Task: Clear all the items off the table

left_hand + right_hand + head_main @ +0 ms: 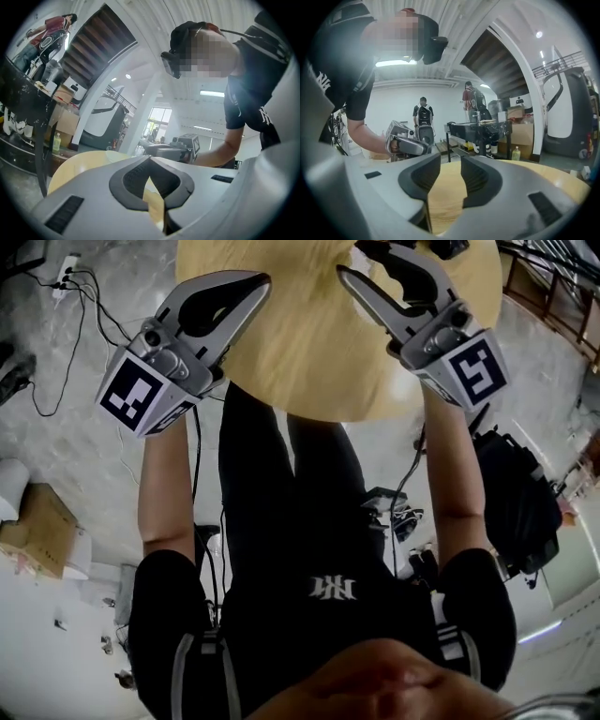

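Under a white ribbed ceiling (154, 33) and a broad white arch (520, 61), the hall has a glossy grey floor (84, 418). On it stands the round pale-wood table (309, 362) — it fills the top of the head view, right in front of the person (300, 596) in black. Both bare forearms reach forward over its near edge, the left forearm (167, 484) and the right forearm (459, 474) roughly parallel, the hands hidden behind the marker cubes. The left gripper (261, 282) points about level across the tabletop, its 2 jaws brought together so the tips meet, with nothing between them. The right gripper (361, 261) tips slightly down toward the wood. Its jaws stand a narrow way apart, and only the tabletop shows through the gap. Each gripper appears in the other's view. Around the table are a black bag (516, 493) on the floor at the right, a cardboard box (37, 531) at the left and 2 people (423, 117) far back near a dark bench (480, 126) — and, smallest, a green bottle (516, 153) and black cables (80, 324) trailing on the floor.
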{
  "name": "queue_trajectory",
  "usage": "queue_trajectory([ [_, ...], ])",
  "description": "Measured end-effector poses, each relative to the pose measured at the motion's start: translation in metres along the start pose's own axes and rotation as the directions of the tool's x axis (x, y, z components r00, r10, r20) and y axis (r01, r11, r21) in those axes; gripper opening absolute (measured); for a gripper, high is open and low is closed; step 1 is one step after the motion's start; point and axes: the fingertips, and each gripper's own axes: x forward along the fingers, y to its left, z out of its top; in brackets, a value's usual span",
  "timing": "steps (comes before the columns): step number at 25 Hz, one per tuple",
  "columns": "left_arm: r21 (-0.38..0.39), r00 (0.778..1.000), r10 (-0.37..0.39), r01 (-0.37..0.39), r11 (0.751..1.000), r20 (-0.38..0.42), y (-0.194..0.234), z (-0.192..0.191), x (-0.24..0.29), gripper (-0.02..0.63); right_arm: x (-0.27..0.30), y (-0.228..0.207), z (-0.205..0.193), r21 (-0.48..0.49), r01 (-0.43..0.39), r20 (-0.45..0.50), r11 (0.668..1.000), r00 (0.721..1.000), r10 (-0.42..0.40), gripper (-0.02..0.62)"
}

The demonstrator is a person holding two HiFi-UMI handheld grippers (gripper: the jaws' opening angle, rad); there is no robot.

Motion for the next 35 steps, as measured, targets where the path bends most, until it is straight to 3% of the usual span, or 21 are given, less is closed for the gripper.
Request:
queue_trajectory([
  [4,-0.002,1.000,-0.008,0.008,1.000,-0.007,-0.002,-0.009,0.003,0.012,0.007,-0.015,-0.015,0.004,0.012,-0.021,1.000,1.000,-0.012,0.235],
  [9,0.013,1.000,-0.024,0.024,1.000,-0.016,-0.002,-0.010,0.005,0.012,0.020,-0.029,-0.024,-0.020,0.040,-0.038,0.999,0.998,-0.040,0.240],
  [11,0.019,0.999,-0.031,0.031,0.999,-0.015,-0.005,-0.009,0.005,0.012,0.025,-0.035,-0.029,-0.014,0.063,-0.052,0.998,0.997,-0.064,0.321],
  [13,0.029,0.999,-0.040,0.041,0.999,-0.024,-0.004,-0.011,0.005,0.012,0.030,-0.042,-0.035,-0.004,0.082,-0.064,0.997,0.995,-0.082,0.322],
  [15,0.040,0.998,-0.048,0.049,0.998,-0.033,0.000,-0.014,0.006,0.012,0.038,-0.047,-0.042,-0.001,0.093,-0.084,0.996,0.992,-0.092,0.392],
  [16,0.045,0.998,-0.051,0.052,0.998,-0.036,0.003,-0.015,0.006,0.012,0.041,-0.049,-0.045,-0.002,0.096,-0.095,0.995,0.991,-0.096,0.396],
  [20,0.050,0.998,-0.065,0.066,0.997,-0.023,0.008,-0.011,0.003,0.012,0.060,-0.054,-0.048,-0.059,0.104,-0.154,0.993,0.982,-0.112,0.410],
  [21,0.052,0.997,-0.070,0.071,0.996,-0.018,0.006,-0.008,0.003,0.012,0.063,-0.055,-0.046,-0.083,0.105,-0.172,0.991,0.978,-0.118,0.464],
  [24,0.060,0.996,-0.085,0.086,0.994,-0.019,0.001,-0.006,0.001,0.012,0.073,-0.057,-0.044,-0.130,0.106,-0.203,0.986,0.970,-0.131,0.465],
  [28,0.046,0.995,-0.093,0.094,0.995,-0.025,0.002,-0.015,-0.002,0.012,0.089,-0.060,-0.052,-0.116,0.085,-0.213,0.990,0.971,-0.109,0.466],
  [31,0.026,0.996,-0.092,0.092,0.995,-0.007,0.003,-0.014,-0.003,0.012,0.093,-0.064,-0.054,-0.100,0.084,-0.213,0.991,0.972,-0.104,0.517],
  [35,0.026,0.996,-0.094,0.094,0.995,0.000,0.002,-0.010,-0.001,0.012,0.093,-0.070,-0.050,-0.116,0.098,-0.217,0.988,0.969,-0.121,0.450],
])
